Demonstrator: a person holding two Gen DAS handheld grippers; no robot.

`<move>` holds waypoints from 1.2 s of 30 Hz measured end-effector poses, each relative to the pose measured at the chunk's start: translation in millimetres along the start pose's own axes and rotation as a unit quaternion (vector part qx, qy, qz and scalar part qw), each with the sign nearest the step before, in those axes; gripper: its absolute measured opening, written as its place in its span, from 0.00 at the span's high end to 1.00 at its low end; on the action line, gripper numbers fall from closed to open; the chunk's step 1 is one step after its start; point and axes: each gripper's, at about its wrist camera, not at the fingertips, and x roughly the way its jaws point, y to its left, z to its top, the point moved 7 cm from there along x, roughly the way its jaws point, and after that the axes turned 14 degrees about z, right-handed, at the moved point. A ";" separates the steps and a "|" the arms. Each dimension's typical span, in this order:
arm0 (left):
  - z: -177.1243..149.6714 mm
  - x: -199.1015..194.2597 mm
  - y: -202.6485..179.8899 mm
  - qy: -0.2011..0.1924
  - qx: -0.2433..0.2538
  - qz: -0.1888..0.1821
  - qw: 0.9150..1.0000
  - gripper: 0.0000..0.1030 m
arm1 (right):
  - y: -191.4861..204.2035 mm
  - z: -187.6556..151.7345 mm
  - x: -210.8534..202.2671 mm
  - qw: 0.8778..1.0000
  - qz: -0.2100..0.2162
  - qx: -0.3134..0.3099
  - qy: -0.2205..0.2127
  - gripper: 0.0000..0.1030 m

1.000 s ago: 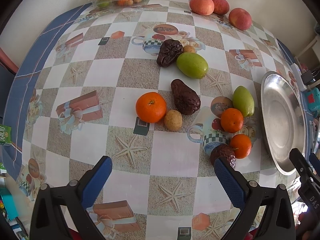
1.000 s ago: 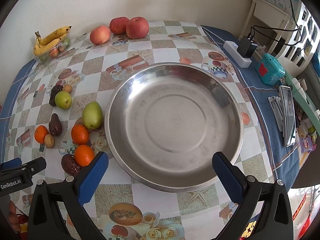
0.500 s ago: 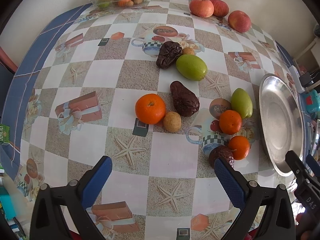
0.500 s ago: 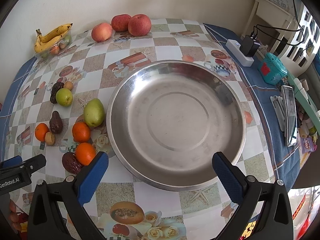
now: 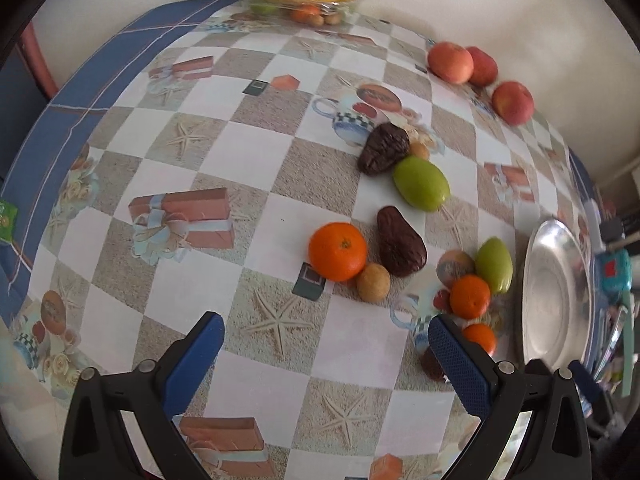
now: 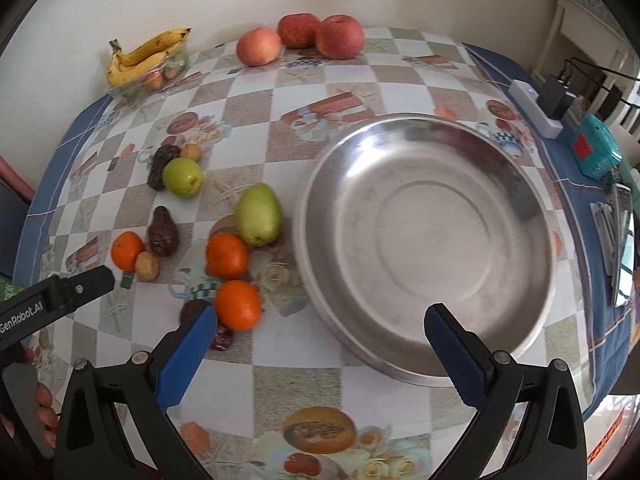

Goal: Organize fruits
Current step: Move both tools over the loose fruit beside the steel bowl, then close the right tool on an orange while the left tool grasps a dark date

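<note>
Loose fruit lies in clusters on the checked surface [image 6: 248,88], left of a bare steel dish [image 6: 424,240]. Nearest the dish a green pear [image 6: 258,214] touches an orange [image 6: 226,255]; a second orange [image 6: 238,305] sits just below it beside a dark wrinkled fruit [image 6: 192,310]. Farther left, a third orange [image 5: 338,251], a small tan fruit [image 5: 373,282] and a dark avocado-shaped fruit [image 5: 400,246] touch one another. Beyond them a green fruit [image 5: 420,183] lies against another dark one [image 5: 382,148]. Three apples [image 6: 304,38] stand in a row near the wall, and bananas [image 6: 144,58] rest on a clear tray at the far corner.

The left gripper [image 5: 324,350] hovers over the surface with its jaws wide and holding nothing. The right gripper [image 6: 320,338] hangs by the dish's near rim, jaws likewise wide and bare.
</note>
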 end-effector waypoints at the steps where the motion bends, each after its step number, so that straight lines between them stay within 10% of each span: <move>1: 1.0 0.5 1.1 0.000 -0.005 -0.002 1.000 0.00 | 5.0 0.2 2.1 1.000 0.002 -0.002 0.003 0.00; 30: 10.7 11.4 9.6 0.023 -0.049 -0.034 0.998 0.01 | 48.7 14.2 12.1 0.995 0.093 -0.003 -0.018 0.00; 36: 12.5 9.1 10.6 0.017 -0.055 -0.038 0.998 0.01 | 60.5 14.1 14.0 0.995 0.089 -0.042 -0.018 0.28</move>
